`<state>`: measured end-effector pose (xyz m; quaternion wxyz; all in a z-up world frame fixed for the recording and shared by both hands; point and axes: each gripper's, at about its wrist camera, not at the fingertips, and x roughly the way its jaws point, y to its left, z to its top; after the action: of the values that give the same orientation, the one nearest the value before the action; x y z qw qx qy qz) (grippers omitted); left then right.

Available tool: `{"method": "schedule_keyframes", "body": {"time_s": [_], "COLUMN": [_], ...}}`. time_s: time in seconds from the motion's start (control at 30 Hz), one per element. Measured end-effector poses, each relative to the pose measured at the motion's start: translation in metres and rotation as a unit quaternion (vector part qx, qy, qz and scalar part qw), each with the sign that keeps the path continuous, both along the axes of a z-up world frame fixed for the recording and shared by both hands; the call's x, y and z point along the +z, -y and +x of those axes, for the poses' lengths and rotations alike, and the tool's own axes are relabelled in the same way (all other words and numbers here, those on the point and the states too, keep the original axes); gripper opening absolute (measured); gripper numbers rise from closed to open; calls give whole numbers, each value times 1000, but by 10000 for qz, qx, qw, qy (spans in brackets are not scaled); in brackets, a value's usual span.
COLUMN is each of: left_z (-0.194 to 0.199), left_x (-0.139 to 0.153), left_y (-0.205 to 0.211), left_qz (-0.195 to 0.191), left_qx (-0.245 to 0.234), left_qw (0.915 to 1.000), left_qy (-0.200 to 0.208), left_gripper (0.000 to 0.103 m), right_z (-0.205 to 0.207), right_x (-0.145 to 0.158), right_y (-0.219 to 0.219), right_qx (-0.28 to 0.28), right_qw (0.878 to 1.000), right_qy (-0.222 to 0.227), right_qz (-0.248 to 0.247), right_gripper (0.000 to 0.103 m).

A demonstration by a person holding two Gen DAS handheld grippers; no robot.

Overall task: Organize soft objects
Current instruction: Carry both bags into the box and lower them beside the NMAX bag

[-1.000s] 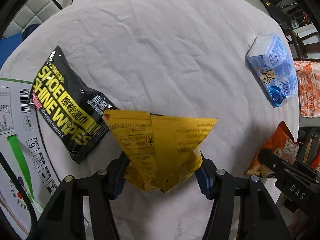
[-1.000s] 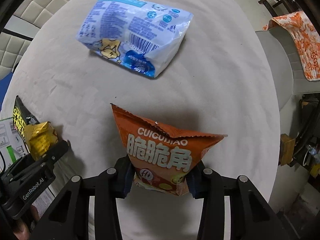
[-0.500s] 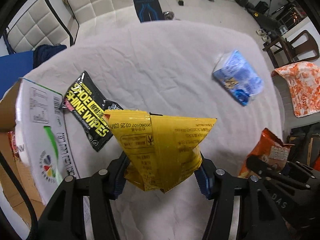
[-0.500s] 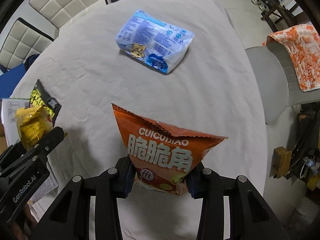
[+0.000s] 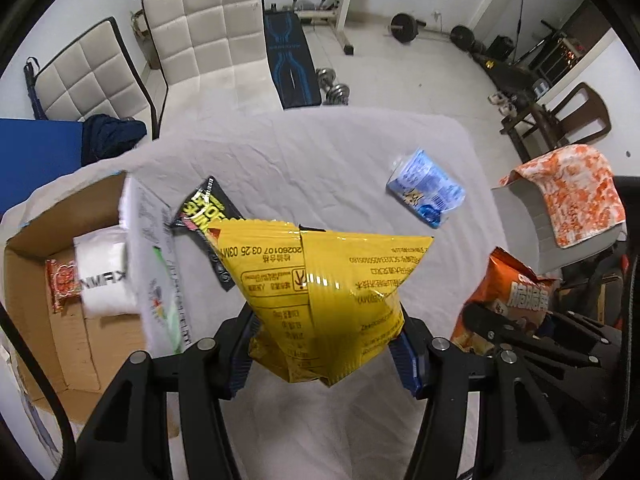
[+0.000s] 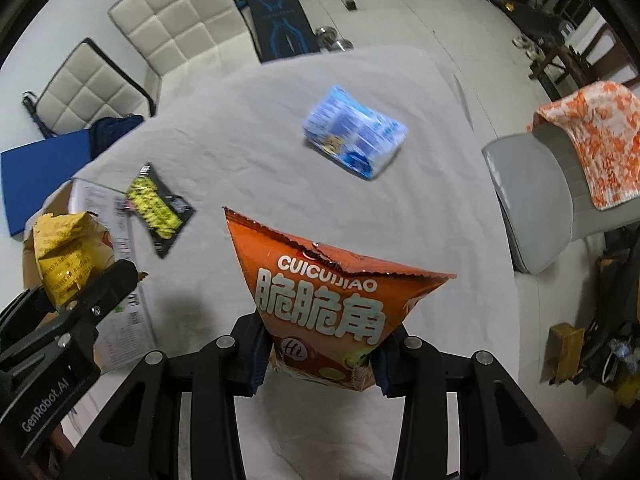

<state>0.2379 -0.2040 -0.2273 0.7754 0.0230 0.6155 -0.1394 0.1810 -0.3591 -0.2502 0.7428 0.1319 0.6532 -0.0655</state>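
Note:
My left gripper (image 5: 326, 354) is shut on a yellow snack bag (image 5: 320, 292) and holds it high above the white-clothed table (image 5: 304, 160). My right gripper (image 6: 318, 354) is shut on an orange snack bag (image 6: 328, 300), also lifted clear of the table. The orange bag (image 5: 508, 296) shows at the right of the left wrist view; the yellow bag (image 6: 64, 248) shows at the left of the right wrist view. A black and yellow shoe wipes pack (image 5: 204, 208) and a blue and white pack (image 5: 426, 188) lie on the cloth.
An open cardboard box (image 5: 44, 320) stands at the table's left edge, with a white bundle (image 5: 104, 276) and a red packet (image 5: 60, 284) inside. White padded chairs (image 5: 200, 32) stand behind the table. A grey chair with an orange towel (image 5: 576, 192) is at the right.
Both grippers have risen well above the table with their bags. The view has widened, and the box's inside and the room behind now show.

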Motion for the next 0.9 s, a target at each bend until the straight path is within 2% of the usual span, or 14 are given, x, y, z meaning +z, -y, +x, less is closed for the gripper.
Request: {"method": "schedule_keyframes", "body": {"time_s": [0.17,0.43,0.63,0.9], "left_z": [-15,-36,-51,-75], "left_x": [30,62,84,106], "left_y": [-29,-124,-203,-260], "left_qz": [-87,-35,188,329], "left_qx": [94,668,1210,1516], "left_qw": [9995,9964,9896,9826], "left_qy": [295,516,750,1021], "left_gripper": [56,56,56,56], "right_z": [0,-1,-4,-13], "right_x": [29,63,81,108], "right_y": [-25,-125,-201,-263], "right_qx": [229,883,1338,1731], "right_qw": [9991,9933,9864,9782], "right_qy": [302,636,775,998], "right_qz": [204,394,550,566], "right_gripper": [43,43,43,43]}}
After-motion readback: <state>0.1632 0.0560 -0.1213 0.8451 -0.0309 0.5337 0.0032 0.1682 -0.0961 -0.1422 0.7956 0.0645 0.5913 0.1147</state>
